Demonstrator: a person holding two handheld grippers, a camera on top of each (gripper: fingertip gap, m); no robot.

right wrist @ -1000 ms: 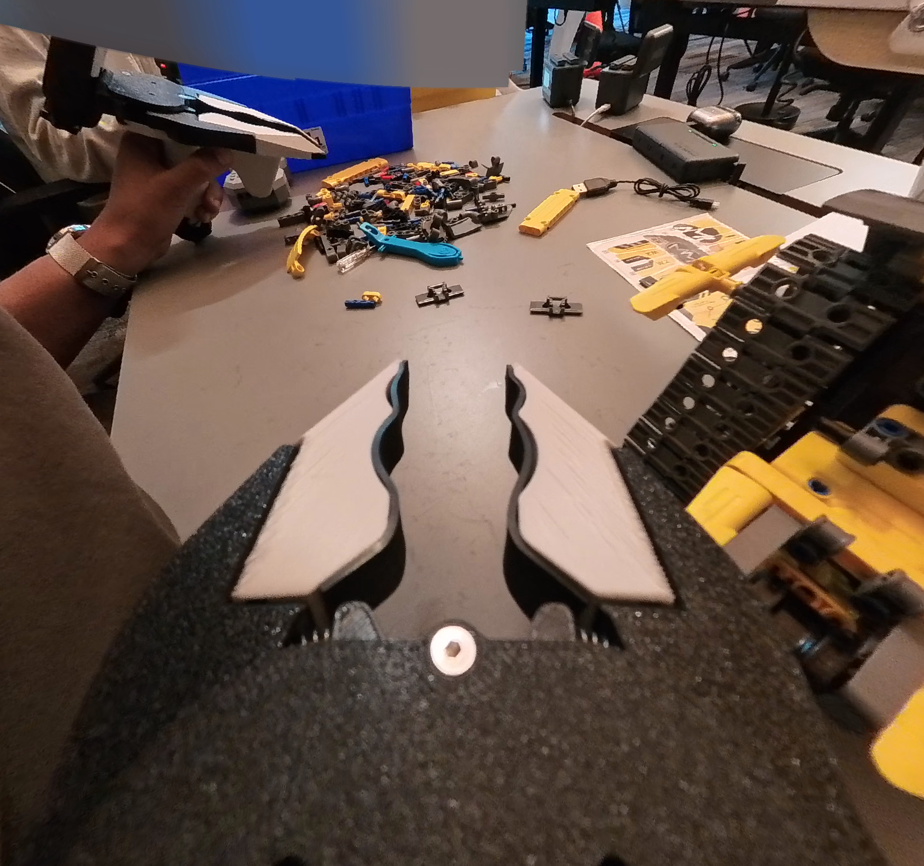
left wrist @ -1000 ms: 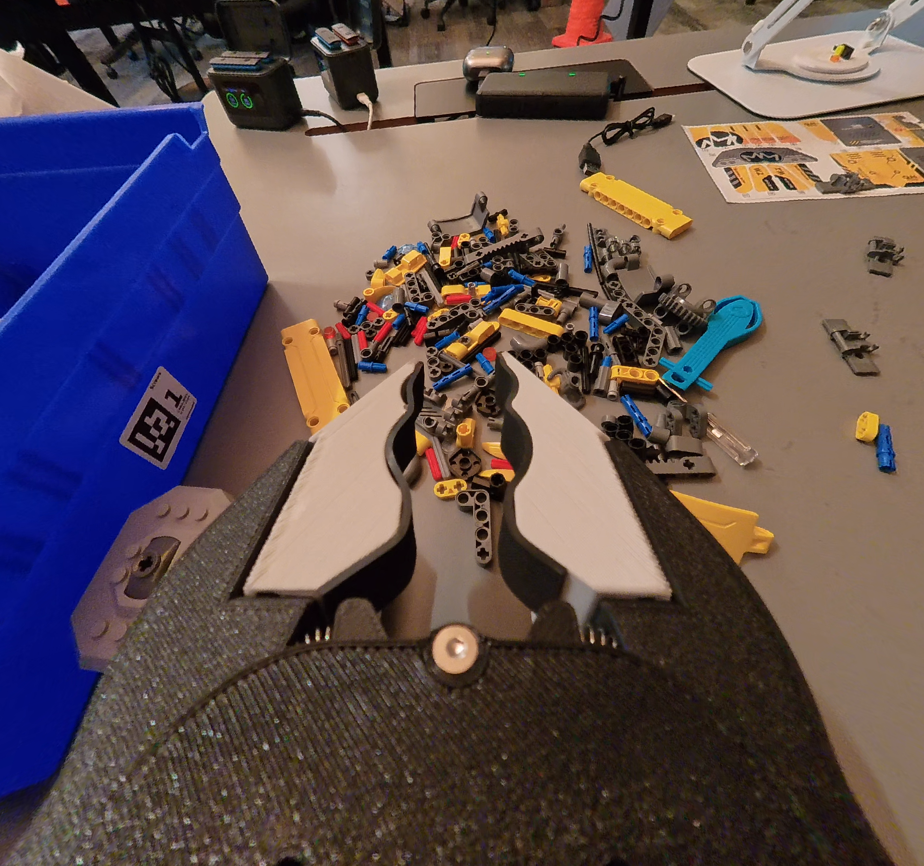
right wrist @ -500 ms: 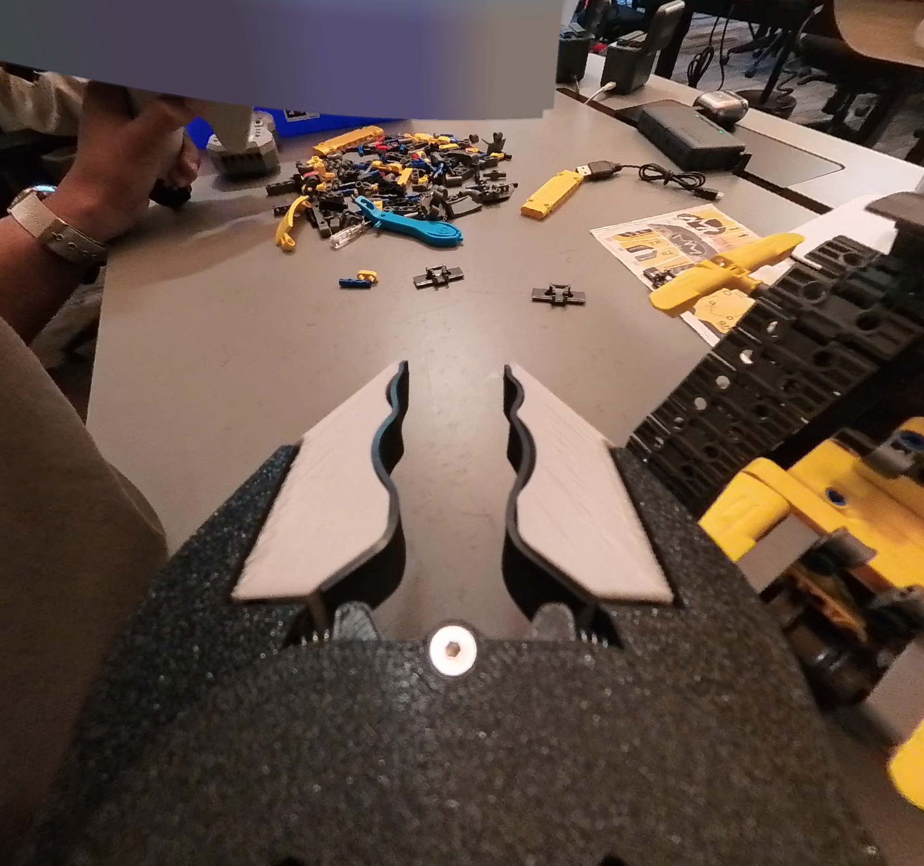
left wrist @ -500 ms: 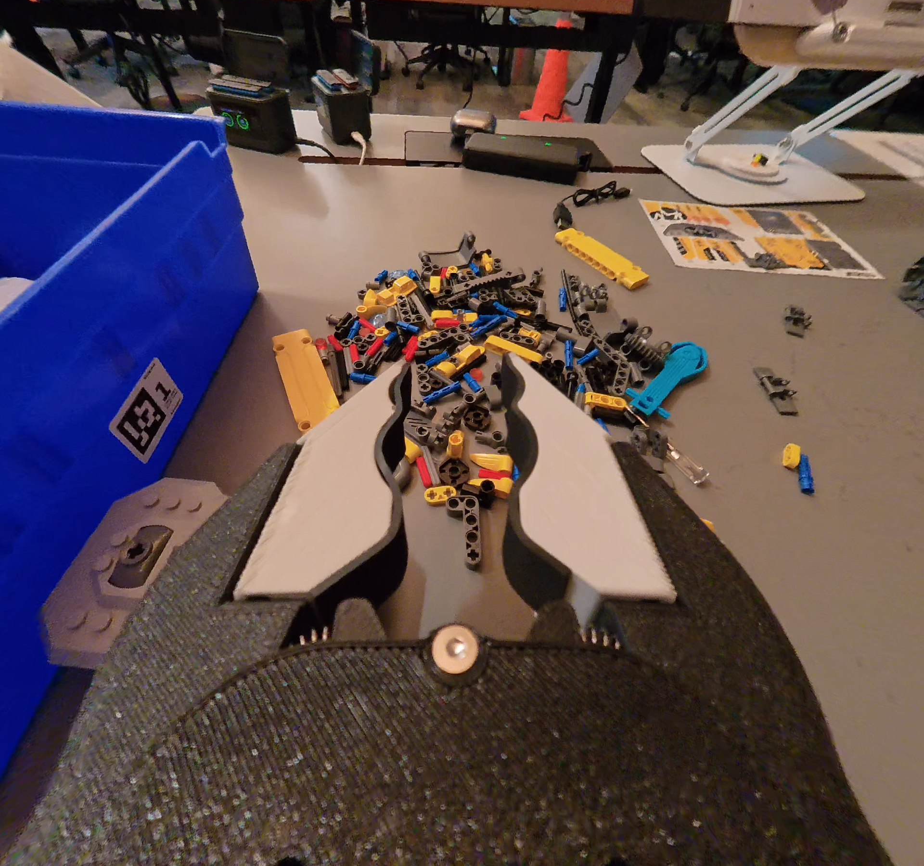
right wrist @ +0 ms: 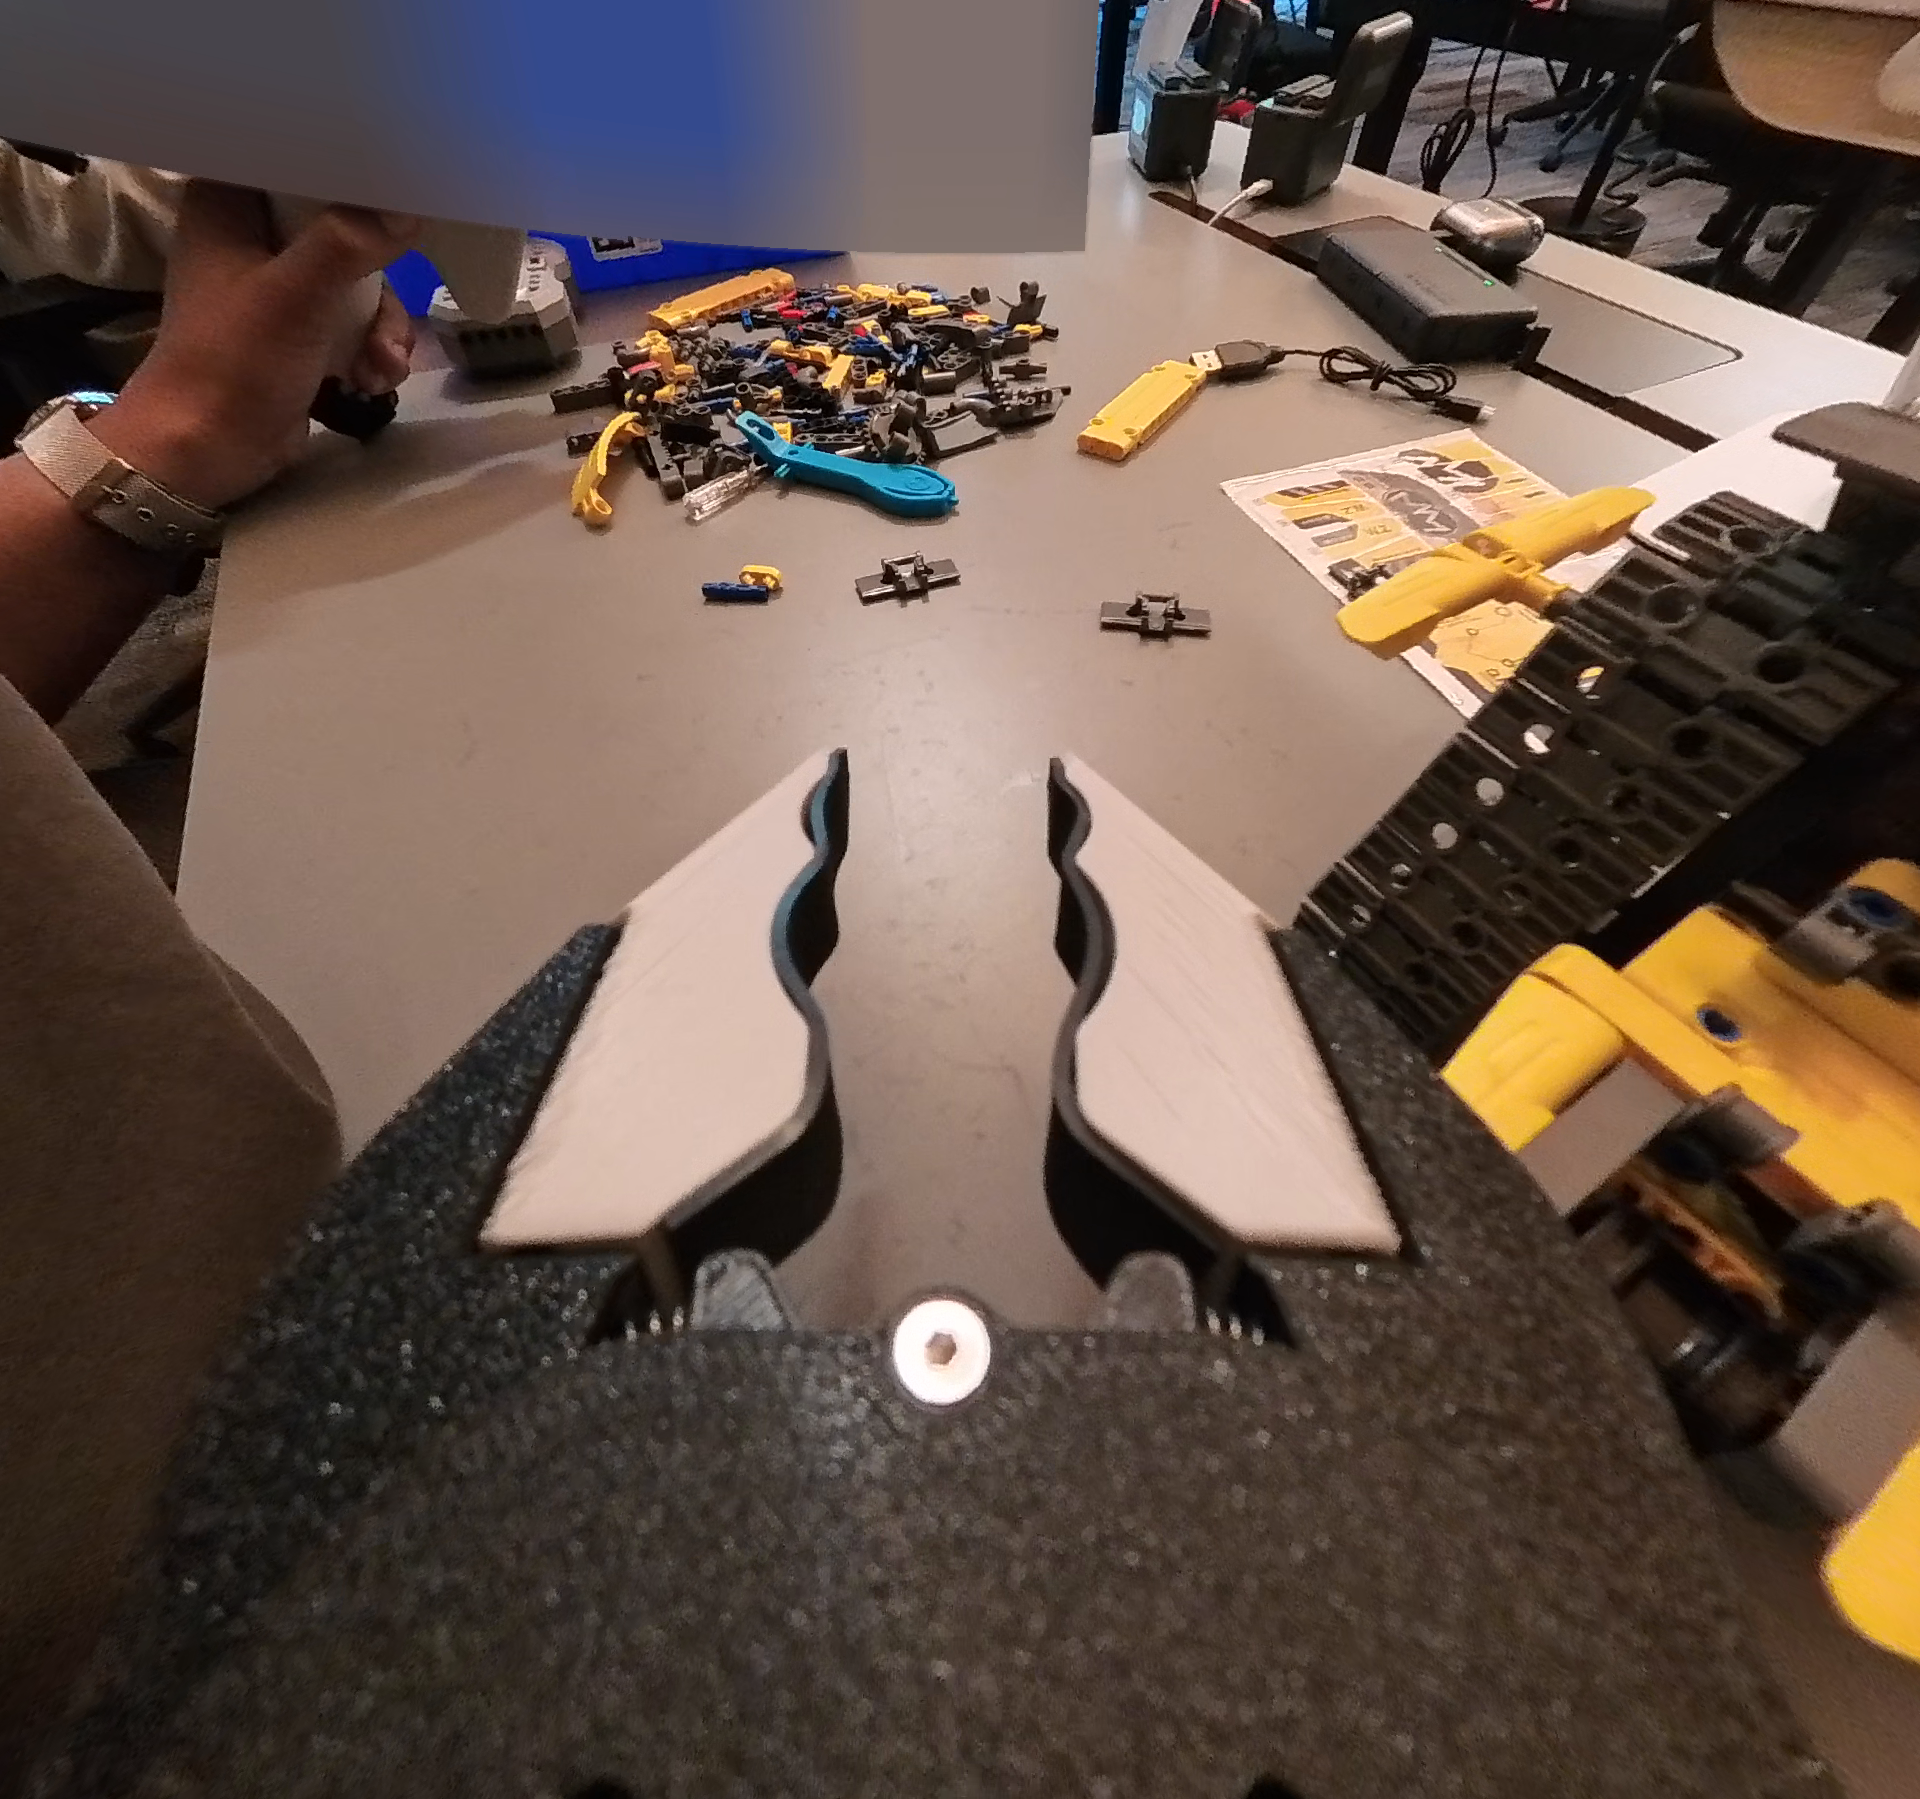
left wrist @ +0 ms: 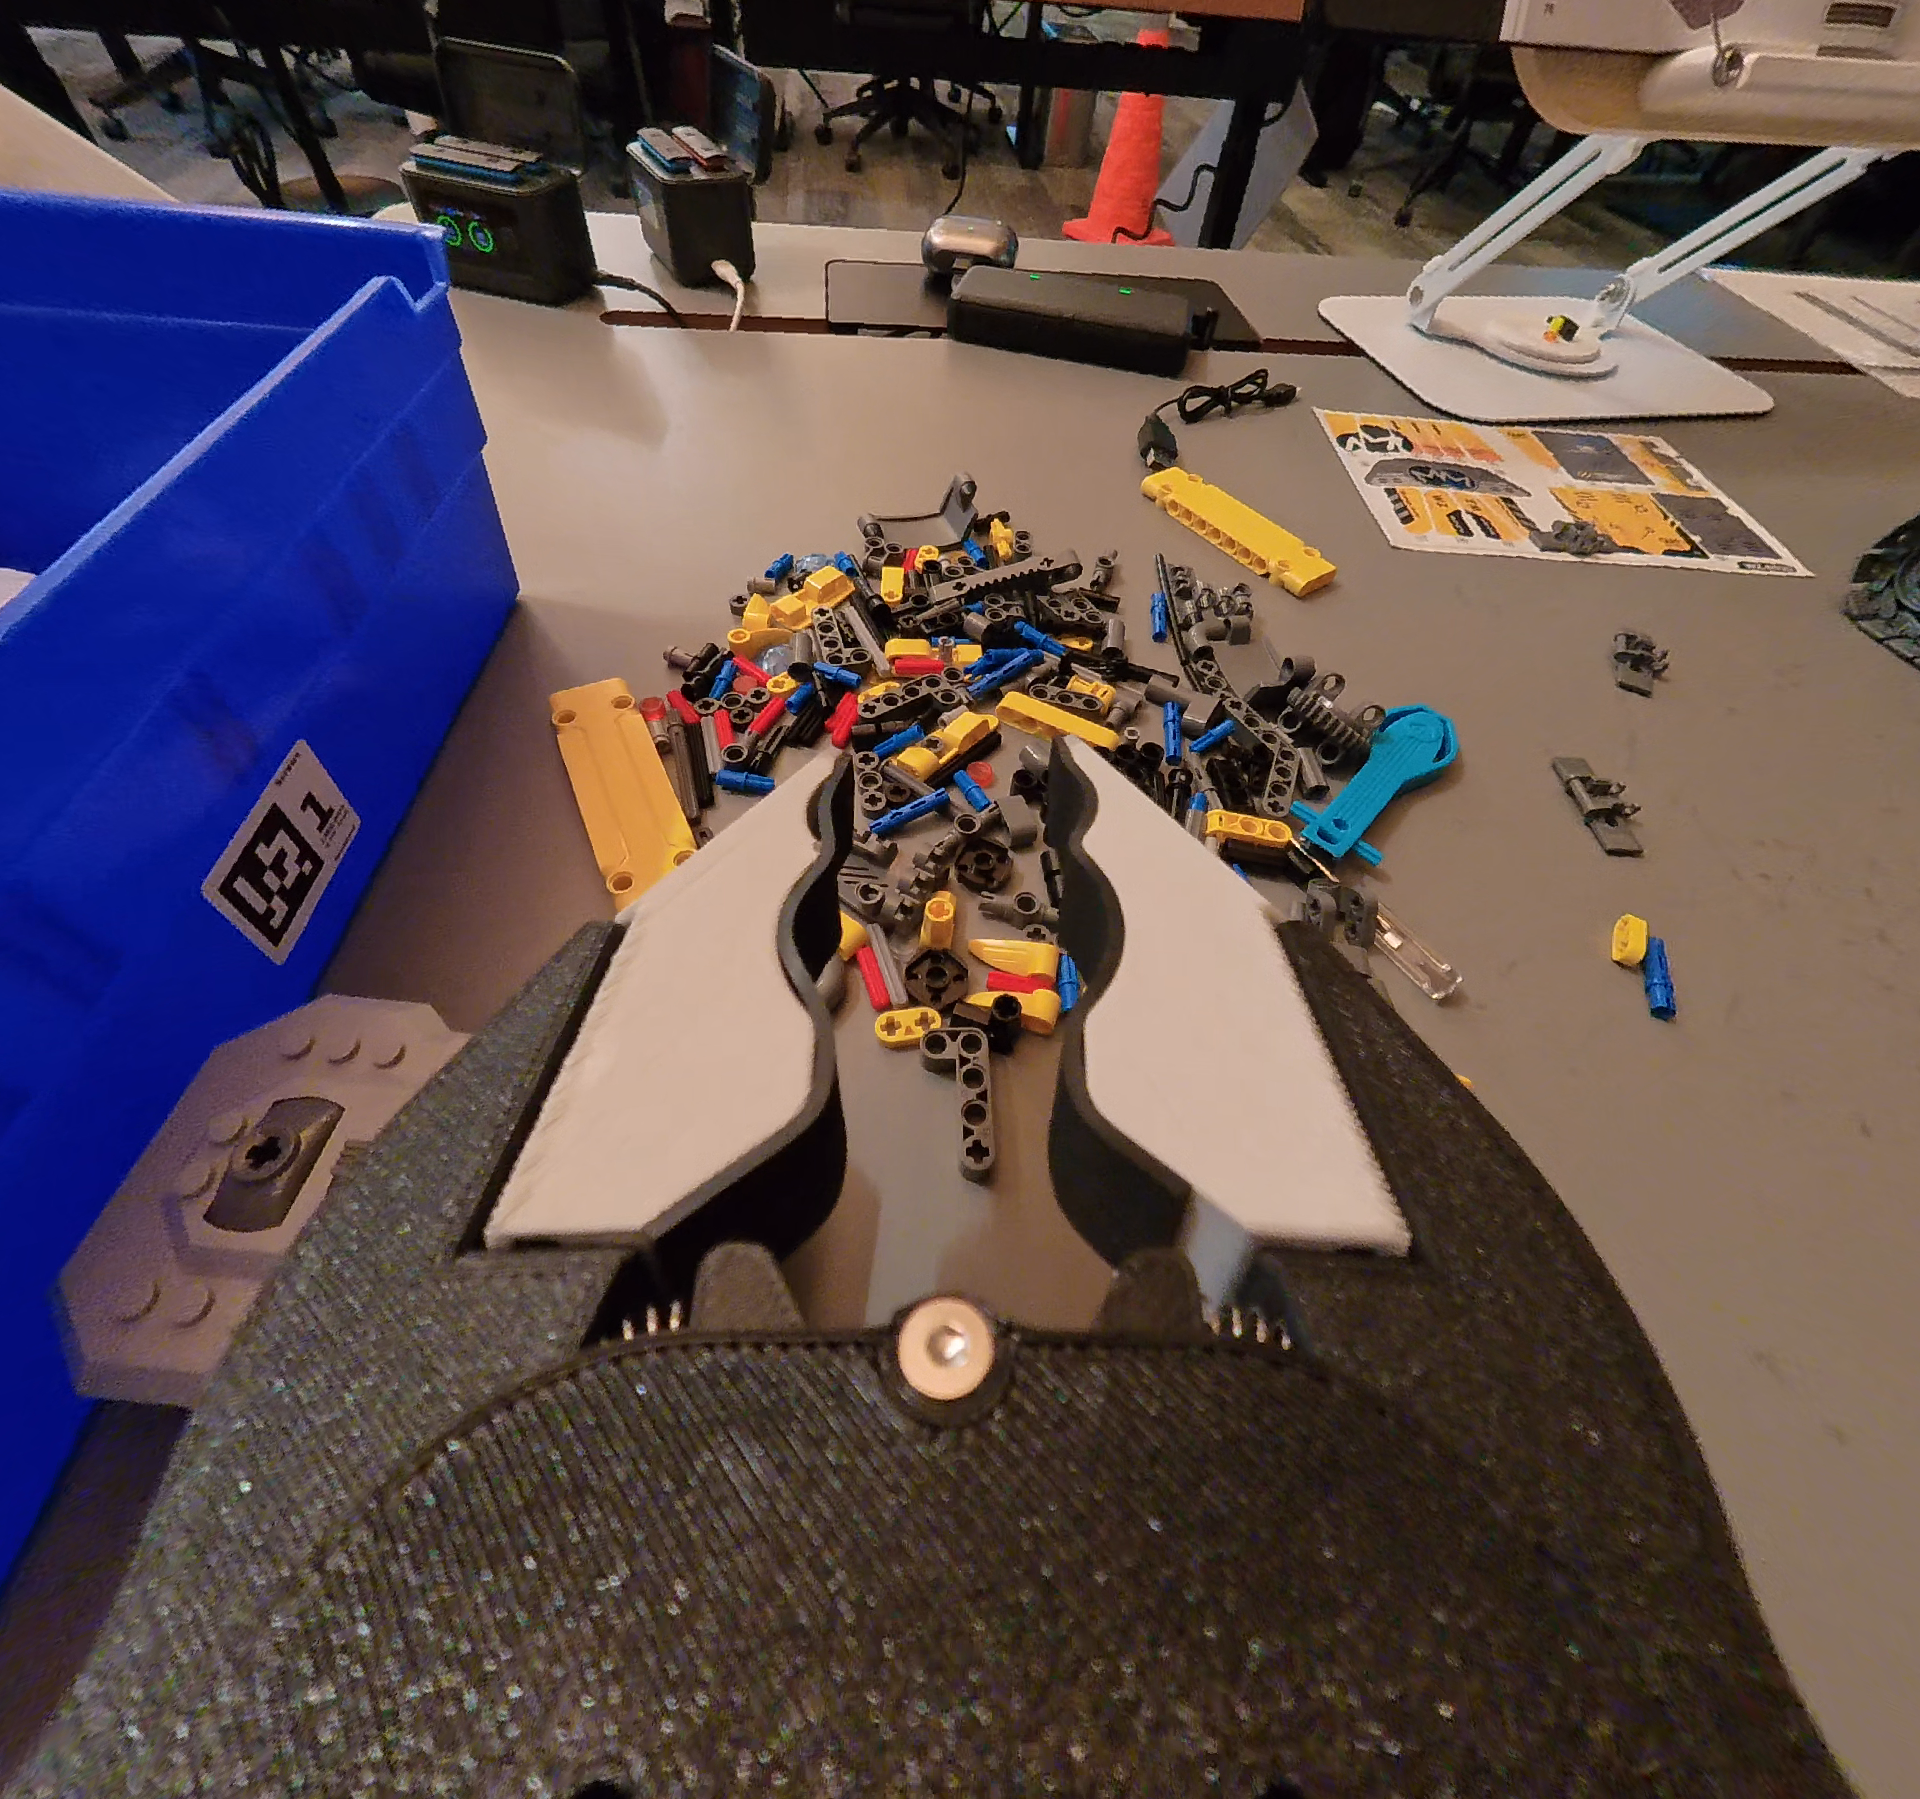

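We see the left gripper (left wrist: 945, 783) spread and empty above the pile of small building-toy parts (left wrist: 966, 710). The right gripper (right wrist: 945, 783) hangs spread and empty over bare table (right wrist: 520, 710), the yellow-and-black tracked toy model (right wrist: 1621, 918) just to its right

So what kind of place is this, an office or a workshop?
It looks like a shared lab or makerspace: rows of desks with office chairs behind, battery chargers on the grey table, and a pile of building-toy parts beside a blue bin.
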